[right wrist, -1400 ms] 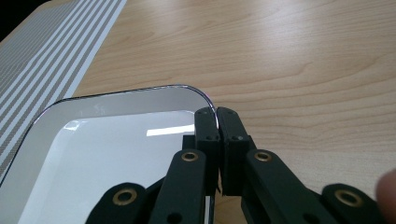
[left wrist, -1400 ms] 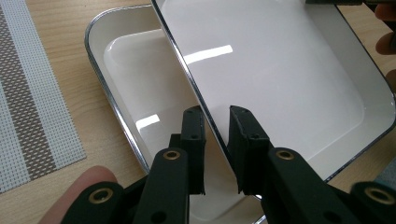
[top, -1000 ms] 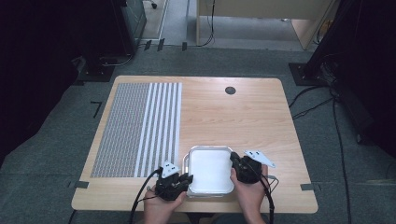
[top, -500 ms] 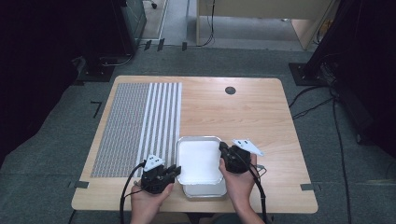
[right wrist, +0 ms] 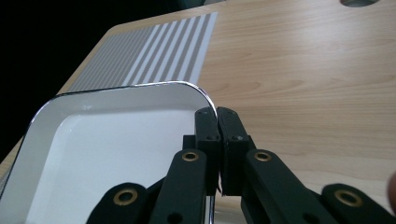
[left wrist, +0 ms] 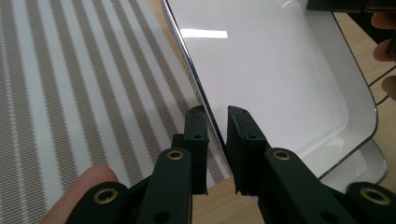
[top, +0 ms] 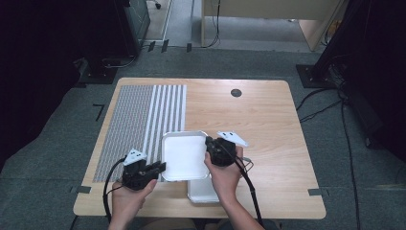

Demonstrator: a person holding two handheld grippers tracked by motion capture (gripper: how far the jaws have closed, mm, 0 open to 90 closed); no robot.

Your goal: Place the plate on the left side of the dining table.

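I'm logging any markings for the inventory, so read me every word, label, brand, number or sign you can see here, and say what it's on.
None can be read: no word, number or brand appears anywhere.
White tray: plain, no lettering.
Striped mat: stripes alone, no text.
Wooden table: bare wood with a dark round hole, unmarked.
Left gripper and right gripper: black jaws and grey plates, no legible label.

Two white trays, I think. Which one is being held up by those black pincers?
The upper tray, gripped at both side rims by the left gripper and right gripper. The lower tray sits on the table beneath.
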